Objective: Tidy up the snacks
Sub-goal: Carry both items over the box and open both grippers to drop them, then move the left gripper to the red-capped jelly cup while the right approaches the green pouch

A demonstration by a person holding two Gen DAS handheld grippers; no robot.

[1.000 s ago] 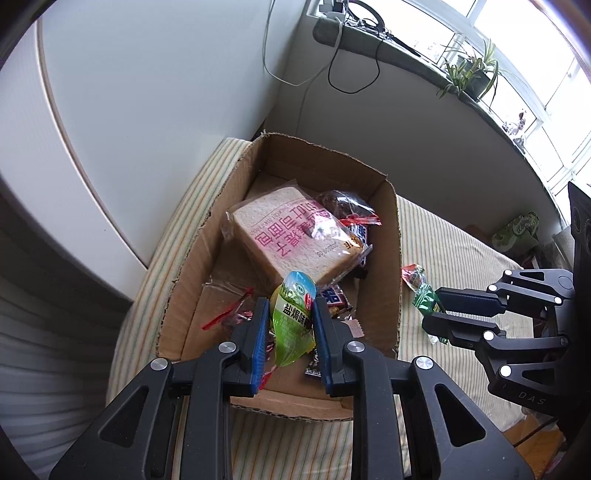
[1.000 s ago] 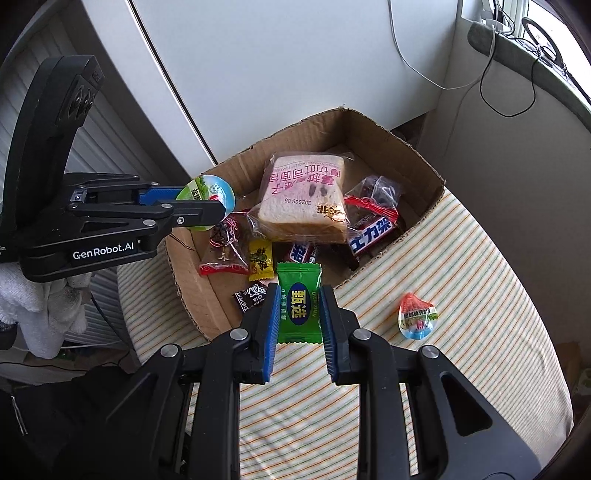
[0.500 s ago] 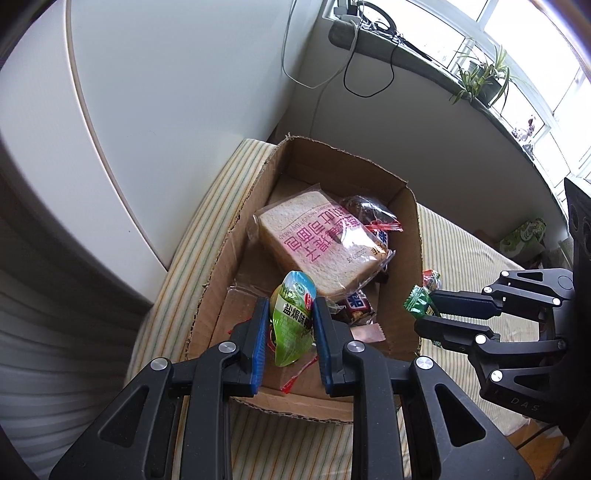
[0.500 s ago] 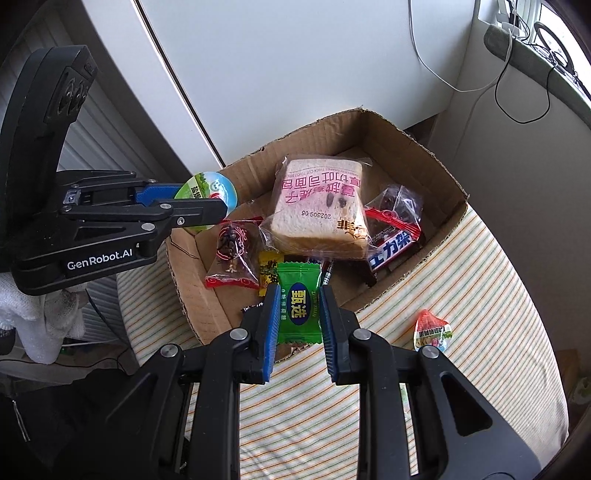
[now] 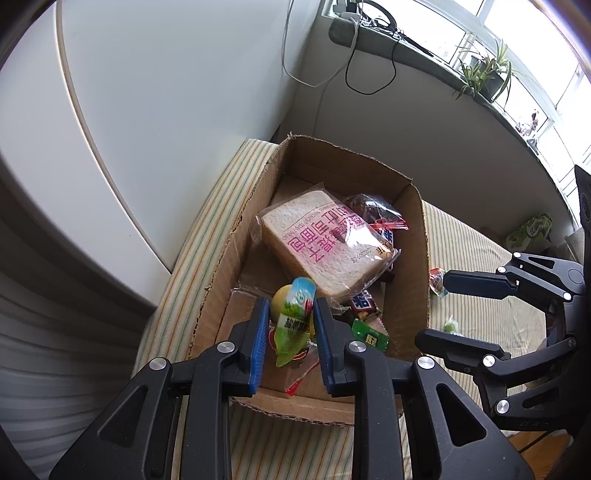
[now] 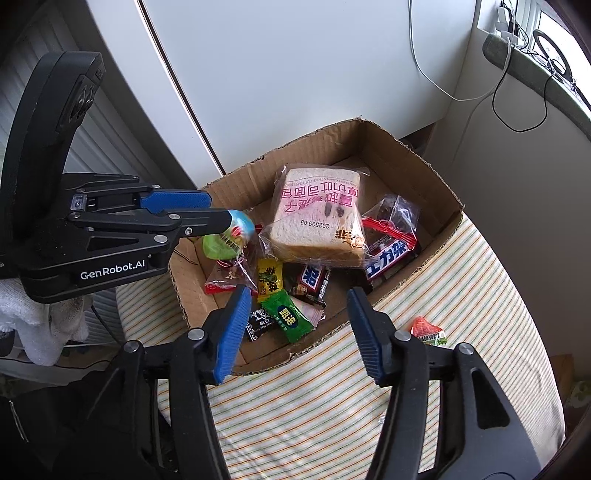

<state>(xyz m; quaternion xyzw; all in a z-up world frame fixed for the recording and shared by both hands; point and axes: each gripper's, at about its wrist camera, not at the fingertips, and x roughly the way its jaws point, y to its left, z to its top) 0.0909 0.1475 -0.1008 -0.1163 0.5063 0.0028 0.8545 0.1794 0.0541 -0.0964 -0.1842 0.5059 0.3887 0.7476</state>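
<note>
A cardboard box (image 5: 408, 236) (image 6: 402, 155) on a striped cloth holds a bagged bread slice (image 5: 317, 243) (image 6: 317, 218), chocolate bars (image 6: 388, 258) and small candies. My left gripper (image 5: 290, 332) (image 6: 221, 221) is shut on a green jelly cup (image 5: 293, 325) (image 6: 221, 245) over the box's near left corner. My right gripper (image 6: 295, 314) (image 5: 436, 306) is open and empty above the box's front edge. A green candy packet (image 6: 290, 319) (image 5: 369, 338) lies in the box just below it.
A red jelly cup (image 6: 426, 330) (image 5: 436, 280) lies on the striped cloth (image 6: 461, 295) right of the box. A small green candy (image 5: 450, 325) lies near it. A white cabinet (image 6: 295, 74) stands behind the box, a window sill with cables (image 5: 388, 33) beyond.
My right gripper has opened and let the green candy packet fall into the box. My left gripper has moved further over the box, still holding the jelly cup.
</note>
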